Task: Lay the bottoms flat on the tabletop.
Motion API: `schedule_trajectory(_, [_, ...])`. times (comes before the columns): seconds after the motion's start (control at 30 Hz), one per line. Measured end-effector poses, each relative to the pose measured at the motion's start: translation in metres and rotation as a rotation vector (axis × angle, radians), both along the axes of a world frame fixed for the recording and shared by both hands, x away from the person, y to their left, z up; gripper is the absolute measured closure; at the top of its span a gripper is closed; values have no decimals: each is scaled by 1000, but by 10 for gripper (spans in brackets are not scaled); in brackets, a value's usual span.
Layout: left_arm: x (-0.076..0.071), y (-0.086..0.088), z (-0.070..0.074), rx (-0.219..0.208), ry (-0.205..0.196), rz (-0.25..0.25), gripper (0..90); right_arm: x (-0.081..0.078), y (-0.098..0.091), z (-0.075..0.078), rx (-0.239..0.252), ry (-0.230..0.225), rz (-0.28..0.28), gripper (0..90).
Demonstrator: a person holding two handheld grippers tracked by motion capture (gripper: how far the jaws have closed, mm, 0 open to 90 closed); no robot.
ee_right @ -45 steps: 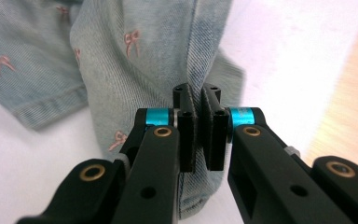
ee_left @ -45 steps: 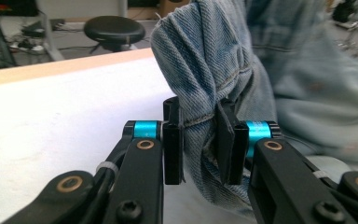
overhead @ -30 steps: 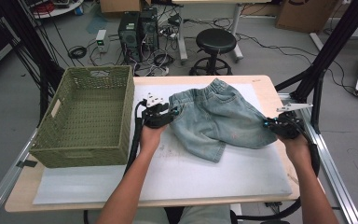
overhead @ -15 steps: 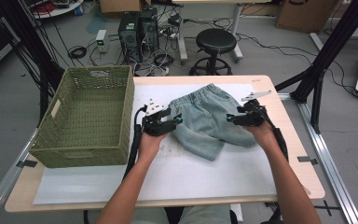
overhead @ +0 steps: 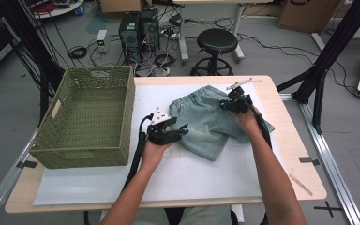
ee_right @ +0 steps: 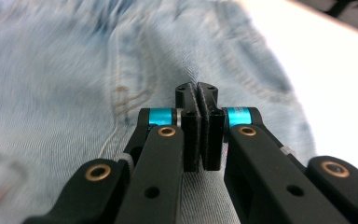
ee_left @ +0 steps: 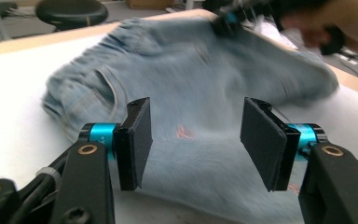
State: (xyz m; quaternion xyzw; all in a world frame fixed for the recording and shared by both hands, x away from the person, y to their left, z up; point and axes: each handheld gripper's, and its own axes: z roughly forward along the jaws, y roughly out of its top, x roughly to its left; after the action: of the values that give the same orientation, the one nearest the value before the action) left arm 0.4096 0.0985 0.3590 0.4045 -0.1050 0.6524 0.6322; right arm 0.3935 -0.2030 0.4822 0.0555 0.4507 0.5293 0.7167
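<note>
On the white-covered worktop (overhead: 192, 178), just right of the green woven basket (overhead: 86, 122), lay the crumpled denim shorts (overhead: 211, 124). At their near left edge the left gripper (ee_left: 193, 140) hovered, its jaws spread and just opening, with denim beneath but nothing pinched. Over the far right part, the right gripper (ee_right: 197, 100) had its jaws pressed together just above the cloth, having just closed; whether they nipped denim I cannot tell.
</note>
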Motion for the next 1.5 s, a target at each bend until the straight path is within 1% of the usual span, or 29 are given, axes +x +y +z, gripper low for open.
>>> schedule_trajectory(0.07, [2, -1, -2, 2, 6, 3, 431, -5, -5, 6, 66, -32, 8, 890])
schedule_trajectory(0.1, [7, -3, -5, 6, 30, 6, 425, -7, -6, 9, 102, -52, 14, 889])
schedule_trajectory(0.13, [7, -3, -5, 6, 30, 6, 422, -7, -6, 9, 102, -52, 14, 889])
schedule_trajectory(0.17, [10, -4, -7, 10, 43, 11, 420, -7, -7, 11, 145, -85, -12, 887])
schedule_trajectory(0.2, [13, -6, -9, 14, 59, 19, 413, -7, -7, 11, 153, -95, -17, 884])
schedule_trajectory(0.23, [17, -13, -12, 32, 93, 33, 409, -7, -7, 10, 151, -104, -20, 878])
schedule_trajectory(0.27, [17, -13, -12, 32, 93, 33, 410, -8, -6, 9, 147, -112, -9, 874])
schedule_trajectory(0.37, [29, -31, -15, 50, 166, 99, 411, -12, -9, 1, 109, -119, 34, 822])
schedule_trajectory(0.5, [35, -40, -13, 28, 173, 103, 410, -20, -18, -10, 81, -126, 79, 791])
schedule_trajectory(0.53, [36, -43, -12, 20, 176, 113, 412, -29, -27, -21, 67, -131, 101, 766])
schedule_trajectory(0.6, [38, -49, -9, 13, 192, 174, 456, -36, -39, -37, 51, -176, 141, 738])
schedule_trajectory(0.63, [38, -54, -8, -8, 191, 222, 545, -38, -45, -45, 45, -174, 147, 714])
schedule_trajectory(0.7, [37, -53, -7, -24, 170, 244, 801, -37, -57, -59, 27, -145, 150, 665])
schedule_trajectory(0.73, [37, -53, -7, -24, 170, 244, 826, -37, -57, -59, 27, -145, 150, 665])
schedule_trajectory(0.77, [30, -44, -5, -57, 159, 224, 833, -30, -67, -71, 20, -130, 116, 624])
schedule_trajectory(0.83, [24, -37, -6, -84, 133, 215, 837, -20, -78, -79, 17, -102, 98, 606])
schedule_trajectory(0.87, [9, -20, -5, -129, 94, 199, 837, -14, -83, -82, 22, -84, 90, 590])
schedule_trajectory(0.9, [9, -20, -5, -129, 94, 199, 837, -8, -88, -84, 29, -70, 81, 584])
schedule_trajectory(0.93, [-2, -2, -3, -167, 84, 192, 837, -1, -92, -86, 35, -54, 70, 579])
schedule_trajectory(0.97, [-2, -2, -3, -167, 84, 192, 837, -1, -92, -86, 35, -54, 70, 579])
schedule_trajectory(1.0, [-6, 13, -2, -200, 79, 185, 836, 11, -100, -86, 46, -24, 58, 567])
schedule_trajectory(1.03, [-6, 13, -2, -200, 79, 185, 836, 16, -102, -85, 46, -8, 63, 564])
schedule_trajectory(1.17, [-2, 32, -1, -233, 123, 140, 836, 31, -103, -80, 21, 44, 26, 563])
schedule_trajectory(1.27, [-4, 35, 0, -240, 119, 114, 836, 42, -98, -77, 21, 89, -62, 568])
schedule_trajectory(1.3, [-4, 35, 0, -240, 119, 114, 837, 46, -96, -77, 31, 98, -107, 585])
schedule_trajectory(1.33, [-6, 39, 3, -242, 121, 92, 836, 49, -97, -79, 39, 93, -100, 625])
schedule_trajectory(1.4, [-7, 41, 5, -236, 120, 92, 836, 50, -98, -84, 36, 87, -71, 879])
schedule_trajectory(1.43, [-9, 41, 9, -228, 102, 90, 836, 50, -95, -89, 29, 56, -122, 885])
schedule_trajectory(1.5, [-8, 39, 15, -232, 88, 82, 836, 47, -91, -98, 63, 51, -144, 888])
